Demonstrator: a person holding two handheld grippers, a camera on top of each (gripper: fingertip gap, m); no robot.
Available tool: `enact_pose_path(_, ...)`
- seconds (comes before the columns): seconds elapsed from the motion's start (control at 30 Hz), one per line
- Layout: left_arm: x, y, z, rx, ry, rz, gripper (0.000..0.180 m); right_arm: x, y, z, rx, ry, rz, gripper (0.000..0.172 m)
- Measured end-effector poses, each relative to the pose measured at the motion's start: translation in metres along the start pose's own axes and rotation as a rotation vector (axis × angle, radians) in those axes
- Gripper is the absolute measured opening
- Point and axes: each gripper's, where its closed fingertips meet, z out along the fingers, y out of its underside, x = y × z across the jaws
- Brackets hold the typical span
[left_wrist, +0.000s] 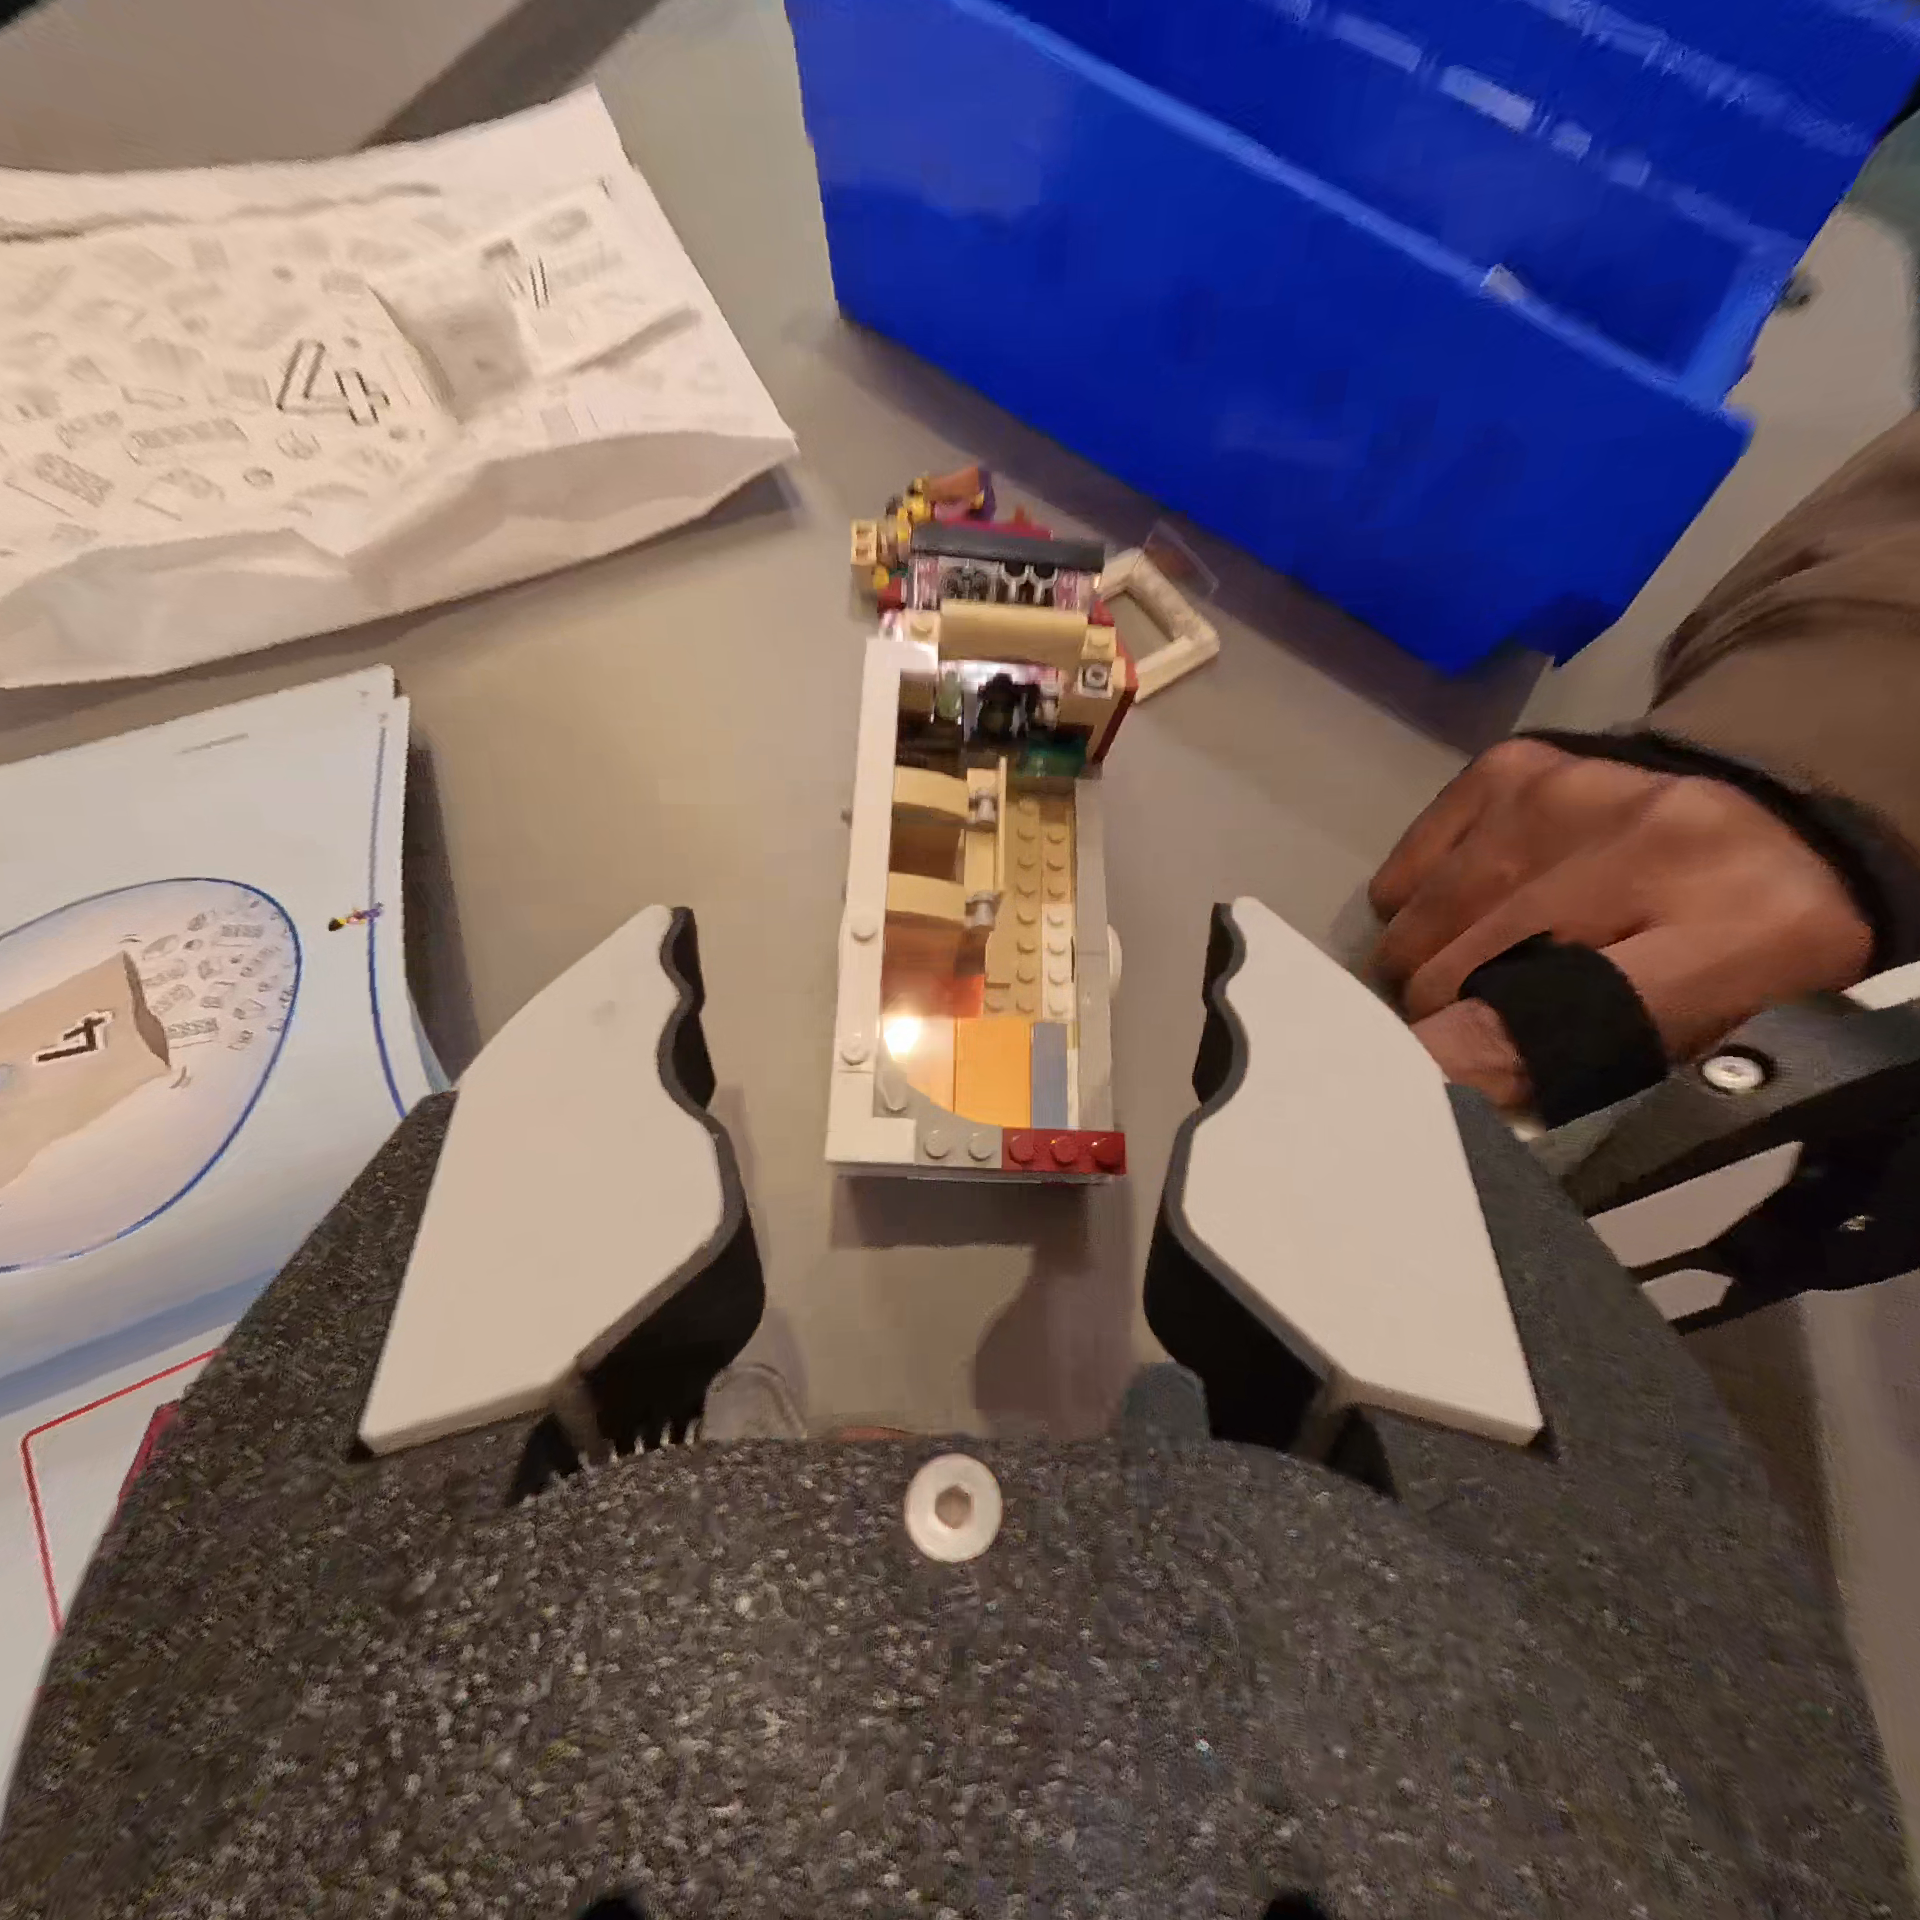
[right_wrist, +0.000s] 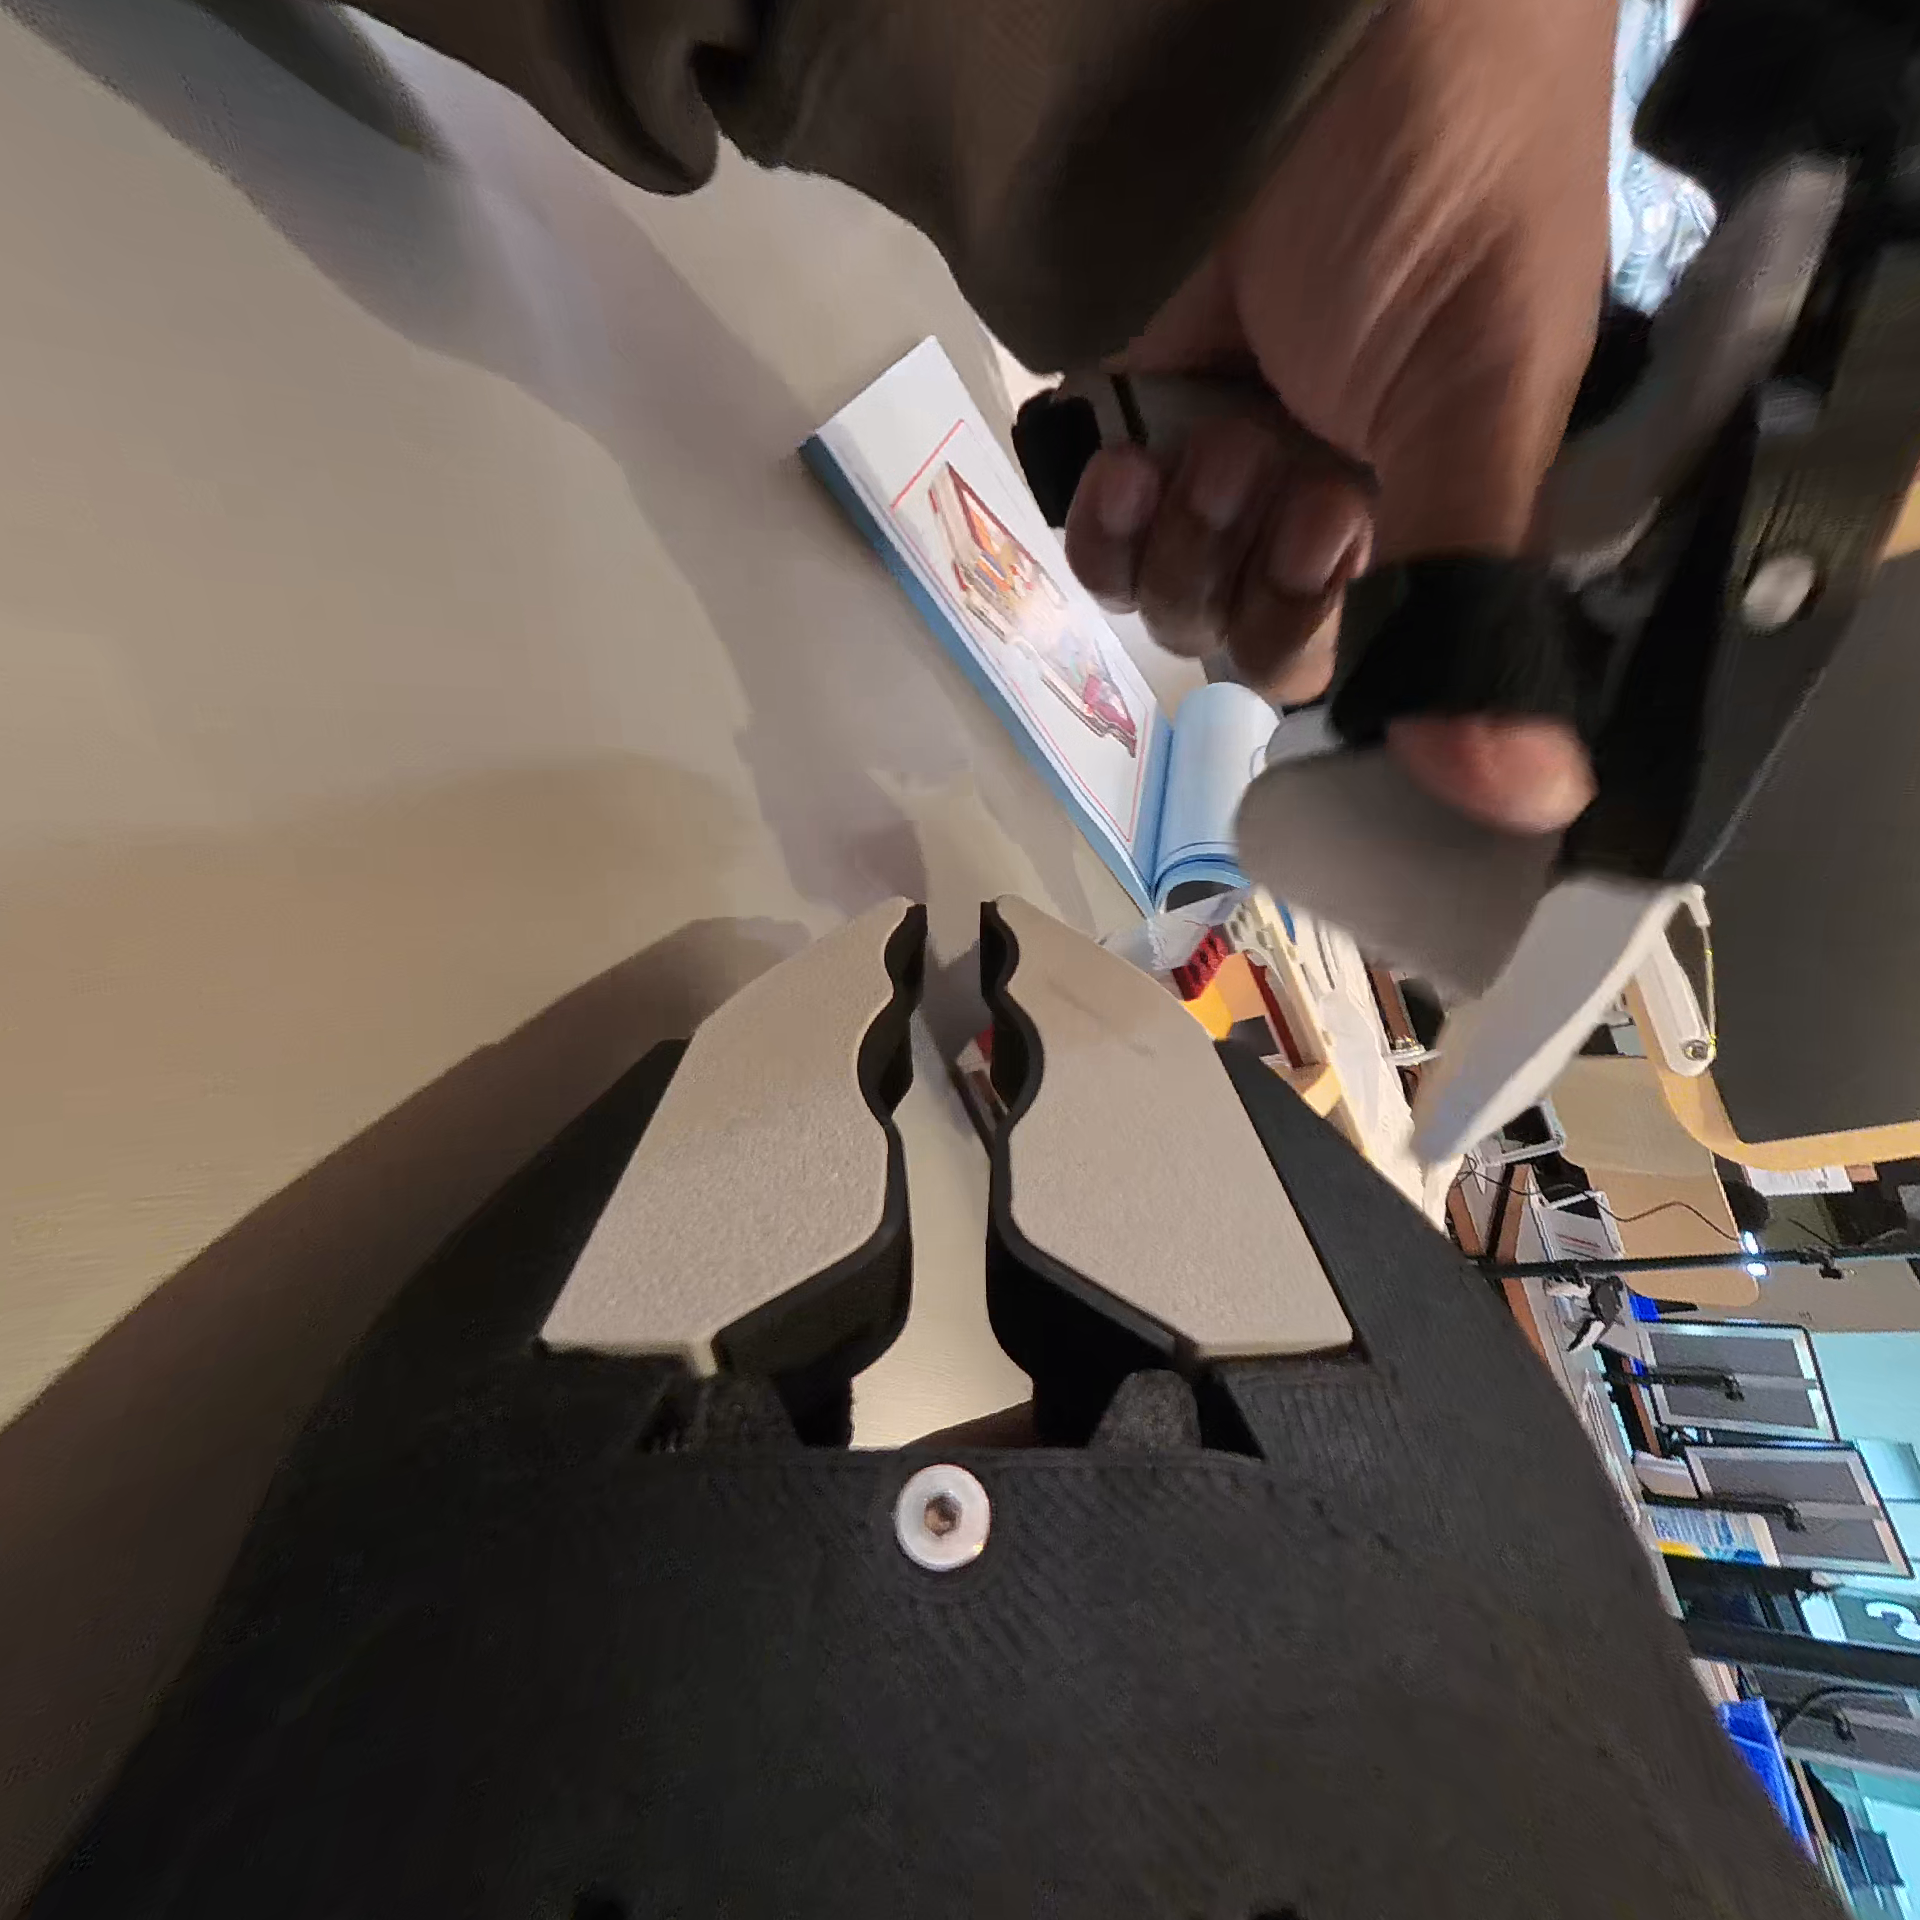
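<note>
The left tool (left_wrist: 951, 997) is seen wide open, its two fingers standing to either side of the near end of a brick model (left_wrist: 977, 914) without touching it; grey tabletop (left_wrist: 623, 790) shows between each pad and the model's walls. The brick model, long and narrow with a white side wall, tan studded floor and a dark red corner, is set on the tabletop in the middle of the left wrist view. Beyond the model's far end a few loose bricks (left_wrist: 935, 499) and a cream window frame (left_wrist: 1158, 634) are seen, and behind those a blue bin (left_wrist: 1247, 260). To the left of the model a white paper bag (left_wrist: 343, 364) with printed part drawings is laid, and nearer, an open instruction booklet (left_wrist: 187, 987). To the right of the model a hand (left_wrist: 1600, 914) is seen gripping the handle of the other tool.

The right tool (right_wrist: 951, 940) is nearly closed, a narrow slit being left between its fingertips; a small reddish piece is glimpsed low between the fingers, but whether it is gripped cannot be told. Beside it the same model (right_wrist: 1299, 987) and booklet (right_wrist: 1039, 623) are partly seen.
</note>
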Motion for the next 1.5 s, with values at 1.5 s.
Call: enact_pose_path(1.5, 0.013, 0.056, -0.09, 0.276, -0.495, 0.043, 0.062, 0.025, 0.003, -0.019, -0.11, 0.131, -0.426, 0.014)
